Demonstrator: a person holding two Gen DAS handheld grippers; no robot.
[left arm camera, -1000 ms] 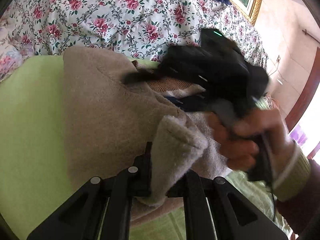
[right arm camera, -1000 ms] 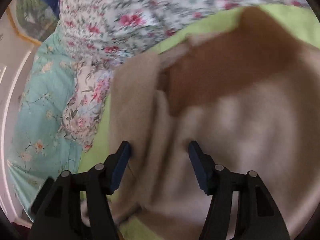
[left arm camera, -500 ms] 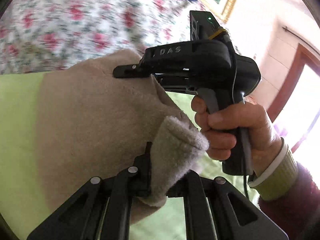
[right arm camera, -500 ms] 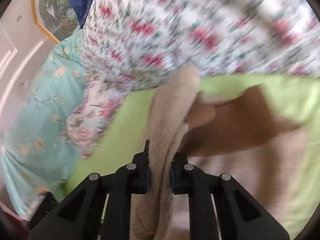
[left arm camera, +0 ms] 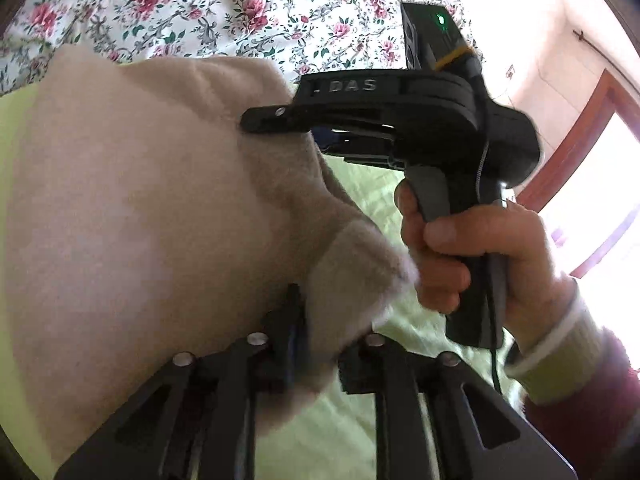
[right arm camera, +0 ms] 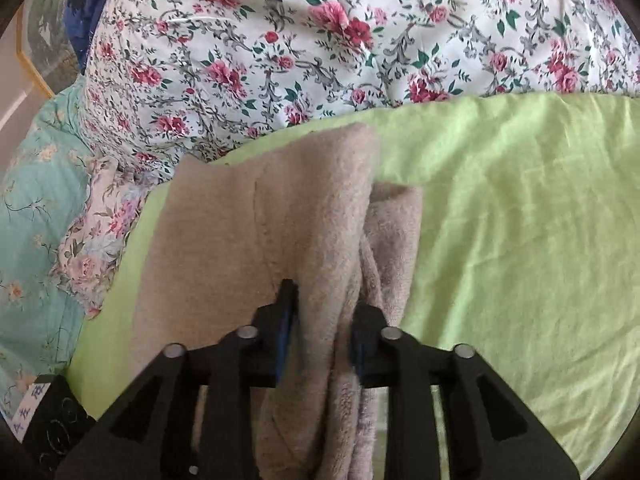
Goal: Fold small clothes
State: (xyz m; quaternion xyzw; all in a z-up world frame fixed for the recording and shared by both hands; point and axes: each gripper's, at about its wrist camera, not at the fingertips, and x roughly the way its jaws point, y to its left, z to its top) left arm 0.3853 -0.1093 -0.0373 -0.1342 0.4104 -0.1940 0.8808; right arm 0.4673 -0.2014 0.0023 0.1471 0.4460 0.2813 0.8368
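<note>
A beige fleece garment [left arm camera: 140, 208] hangs lifted above a lime-green sheet [left arm camera: 372, 184]. My left gripper [left arm camera: 320, 336] is shut on a bunched corner of it at the bottom of the left wrist view. My right gripper [right arm camera: 320, 320] is shut on a folded edge of the same garment [right arm camera: 280, 220], which drapes forward onto the green sheet [right arm camera: 520, 240]. In the left wrist view the right gripper's black body [left arm camera: 400, 120] shows at the right, held by a hand, with its tip against the garment's upper edge.
A floral quilt [right arm camera: 320, 40] lies bunched behind the green sheet. A teal flowered sheet [right arm camera: 32, 220] is at the left. A wooden door frame [left arm camera: 576, 140] and a bright window stand at the right of the left wrist view.
My right gripper closed on the garment's edge after hanging open over it. Both grippers lifted the garment off the sheet, and the cloth now hangs between them.
</note>
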